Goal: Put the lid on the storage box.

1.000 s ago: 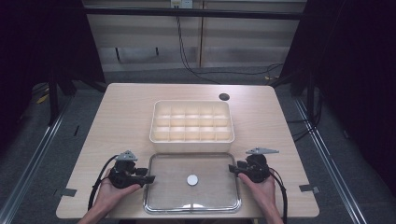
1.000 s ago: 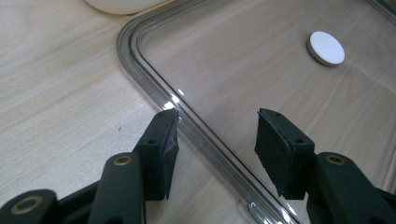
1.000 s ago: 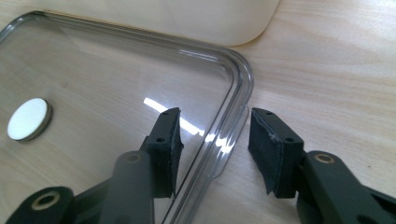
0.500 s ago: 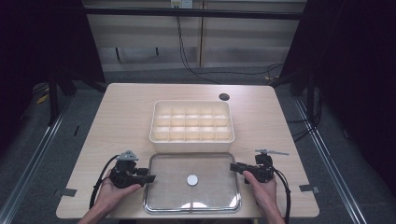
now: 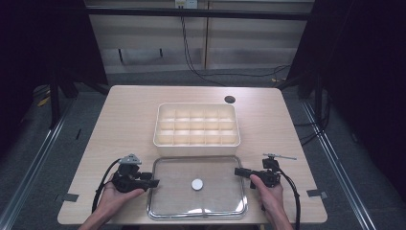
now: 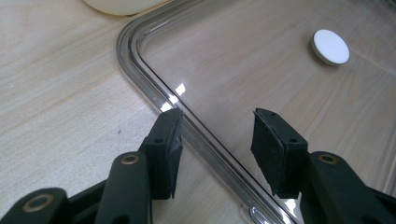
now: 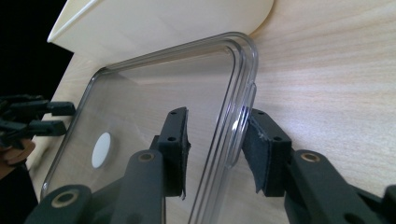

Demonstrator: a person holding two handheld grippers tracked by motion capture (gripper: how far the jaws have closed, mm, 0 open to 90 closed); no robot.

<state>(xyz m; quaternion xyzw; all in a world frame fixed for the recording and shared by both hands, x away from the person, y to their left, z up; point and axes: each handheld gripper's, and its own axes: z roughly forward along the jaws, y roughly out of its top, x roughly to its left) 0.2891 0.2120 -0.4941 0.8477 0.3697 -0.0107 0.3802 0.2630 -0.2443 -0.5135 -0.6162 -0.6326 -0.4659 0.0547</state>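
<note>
The right gripper (image 5: 242, 172) has slid in along the desk's near edge, jaws just closing around the lid (image 5: 197, 186) rim, not yet pinching. The left gripper (image 5: 152, 182) straddles the opposite rim, jaws apart. Best to seat both pads squarely before lifting: the clear, glossy, round-cornered plastic looks slippery. The cream tray (image 5: 197, 123) waits mid-desk.

The lid (image 5: 197, 187) is clear, glossy plastic with bright glints along its ridged rim; its knob (image 5: 197, 184) is matt white. The tabletop (image 5: 129, 120) is pale, smooth wood grain with a low sheen. The box (image 5: 196, 124) looks like smooth cream plastic. The pads (image 6: 266, 147) are matt black, rough-edged rubber.
</note>
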